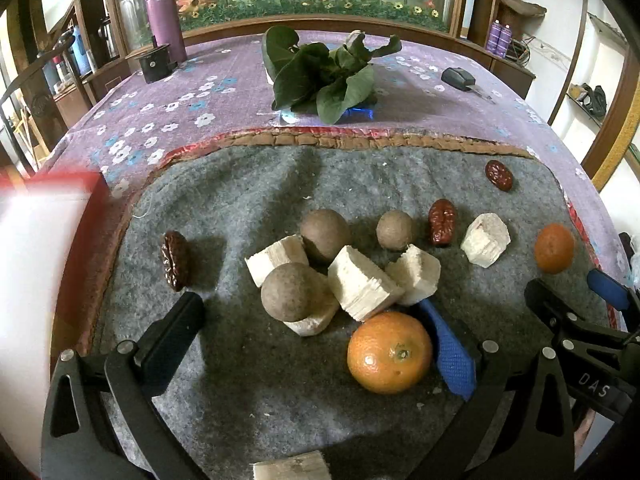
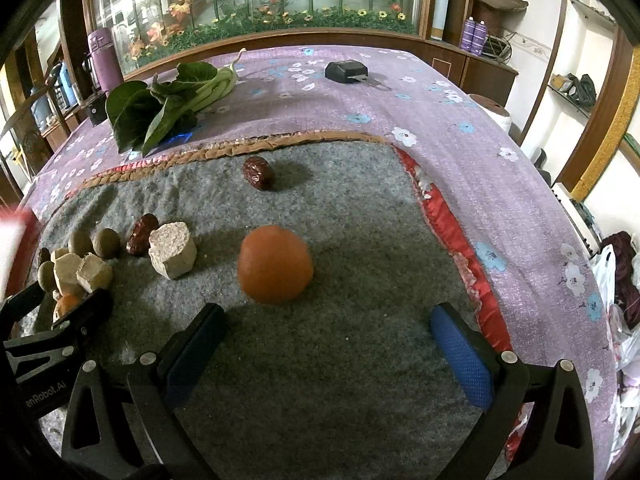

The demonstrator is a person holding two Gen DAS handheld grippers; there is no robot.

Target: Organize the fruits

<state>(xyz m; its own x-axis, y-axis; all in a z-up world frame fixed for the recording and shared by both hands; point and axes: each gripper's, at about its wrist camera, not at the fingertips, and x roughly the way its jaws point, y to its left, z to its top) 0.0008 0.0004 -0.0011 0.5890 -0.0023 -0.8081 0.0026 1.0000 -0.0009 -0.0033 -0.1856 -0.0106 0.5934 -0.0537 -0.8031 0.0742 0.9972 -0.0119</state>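
My table (image 1: 224, 92), under its purple flowered cloth, carries a grey felt mat (image 1: 248, 200) at lower centre, leafy greens (image 1: 320, 76) top centre, a purple flask (image 1: 164, 16) upper left, a black key fob (image 1: 458, 78) upper right.

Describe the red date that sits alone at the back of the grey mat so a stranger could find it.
Start at the grey felt mat and follow its braided back edge. Just inside that edge, apart from everything else, lies one dark red wrinkled date. The other dates sit down by the brown fruits and pale chunks; this one has bare felt all round.
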